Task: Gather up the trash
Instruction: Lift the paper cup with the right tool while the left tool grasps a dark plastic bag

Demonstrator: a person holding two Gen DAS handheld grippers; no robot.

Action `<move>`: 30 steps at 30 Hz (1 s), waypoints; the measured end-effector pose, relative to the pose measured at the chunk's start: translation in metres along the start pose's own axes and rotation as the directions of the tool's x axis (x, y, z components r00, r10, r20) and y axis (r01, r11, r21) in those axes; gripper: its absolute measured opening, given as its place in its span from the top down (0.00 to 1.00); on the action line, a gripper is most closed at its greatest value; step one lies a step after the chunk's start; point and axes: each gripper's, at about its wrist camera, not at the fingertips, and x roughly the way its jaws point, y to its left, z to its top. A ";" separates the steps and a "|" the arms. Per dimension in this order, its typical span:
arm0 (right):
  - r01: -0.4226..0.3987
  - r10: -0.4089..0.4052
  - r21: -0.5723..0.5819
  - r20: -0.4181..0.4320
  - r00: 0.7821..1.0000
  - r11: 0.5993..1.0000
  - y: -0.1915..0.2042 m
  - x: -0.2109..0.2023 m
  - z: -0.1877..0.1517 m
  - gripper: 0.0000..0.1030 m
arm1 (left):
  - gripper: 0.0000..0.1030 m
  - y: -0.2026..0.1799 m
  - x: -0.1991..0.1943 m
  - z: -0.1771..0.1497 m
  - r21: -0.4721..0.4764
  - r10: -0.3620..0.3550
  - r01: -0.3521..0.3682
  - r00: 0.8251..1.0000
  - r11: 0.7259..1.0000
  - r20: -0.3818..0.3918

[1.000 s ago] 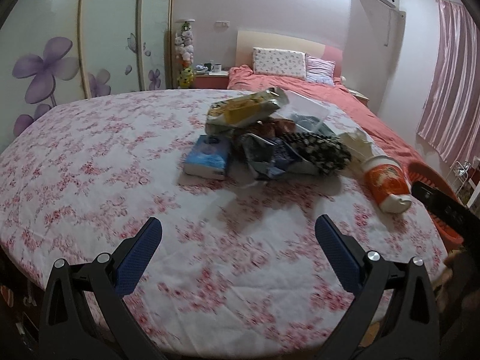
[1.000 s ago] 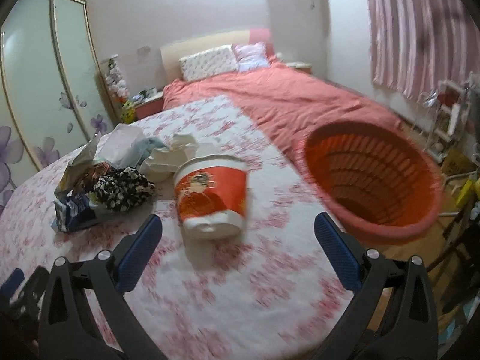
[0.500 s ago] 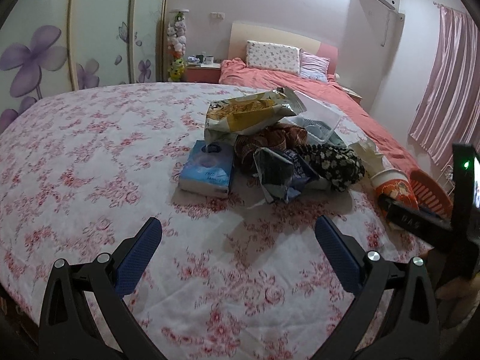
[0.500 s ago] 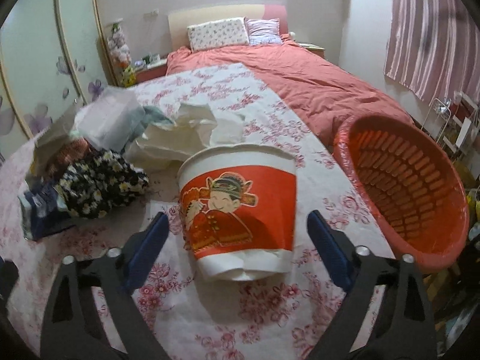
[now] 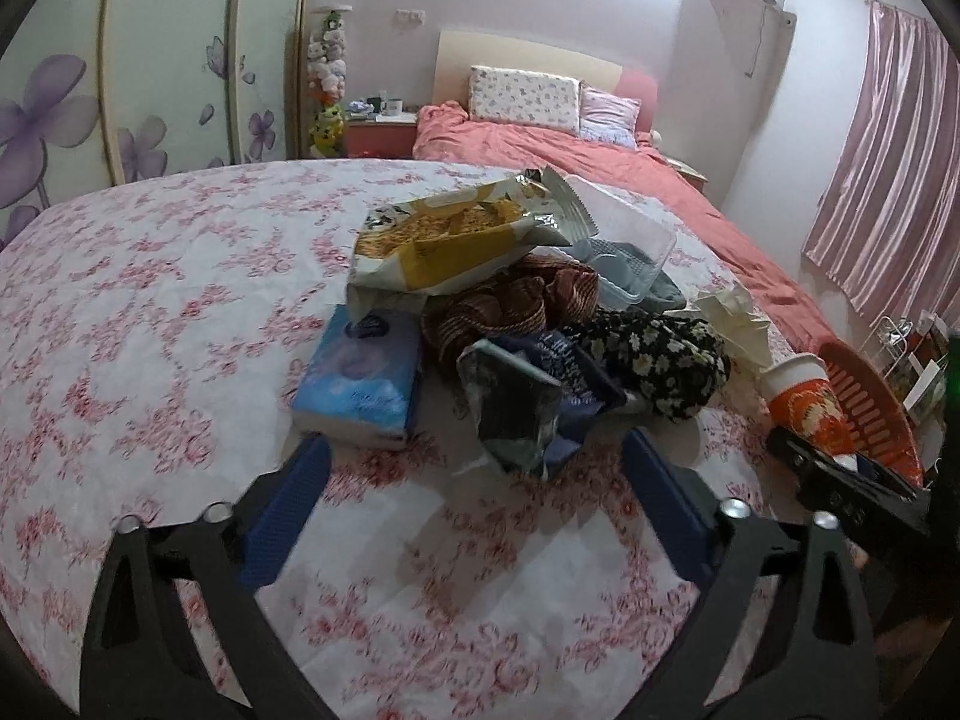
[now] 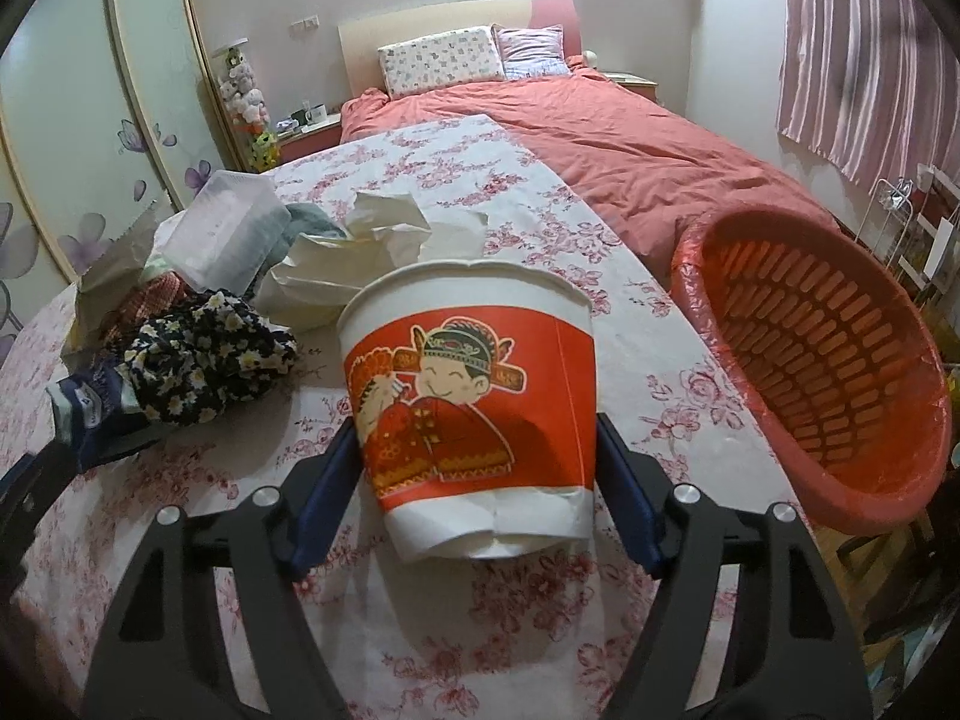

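cup: paper cup [image 6: 474, 414] on its side between right gripper [image 6: 474, 492] pads, both touching its walls
right: jaws just closed in onto cup; a second ago wide, cup ahead
left: left gripper [image 5: 474, 504] pitched down, jaws narrowing, nothing between; foil wrapper [image 5: 516, 414] just beyond tips, nearer than before
surface: floral bedspread [image 5: 150, 312]
room: orange basket [image 6: 822, 372] right of right finger

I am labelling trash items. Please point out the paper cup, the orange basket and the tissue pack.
paper cup [image 6: 468, 408], right wrist view, printed red side.
orange basket [image 6: 822, 372], right wrist view, slotted inner wall.
tissue pack [image 5: 360, 369], left wrist view, blue top face.
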 end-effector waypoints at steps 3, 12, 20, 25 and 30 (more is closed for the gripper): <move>0.002 -0.002 -0.003 0.005 1.000 1.000 0.000 -0.004 0.000 0.29 | 0.19 0.001 0.009 0.005 -0.022 -0.017 0.017 0.999 1.000 -0.029; 0.001 -0.001 -0.009 0.004 1.000 1.000 0.000 -0.006 -0.003 0.29 | 0.31 -0.003 0.020 0.010 -0.040 -0.055 0.053 0.997 0.998 -0.055; 0.003 -0.003 -0.007 0.011 1.000 1.000 -0.001 -0.011 -0.005 0.29 | 0.61 -0.010 0.017 0.011 -0.028 -0.101 0.100 0.994 0.995 -0.041; 0.002 -0.001 -0.006 0.018 1.000 1.000 -0.002 -0.014 -0.005 0.29 | 0.84 -0.010 0.010 0.012 -0.018 -0.124 0.124 0.992 0.992 -0.015; -0.003 0.003 -0.007 0.024 1.000 1.000 -0.003 -0.017 -0.005 0.29 | 0.89 -0.011 0.005 0.012 -0.013 -0.138 0.138 0.990 0.990 0.001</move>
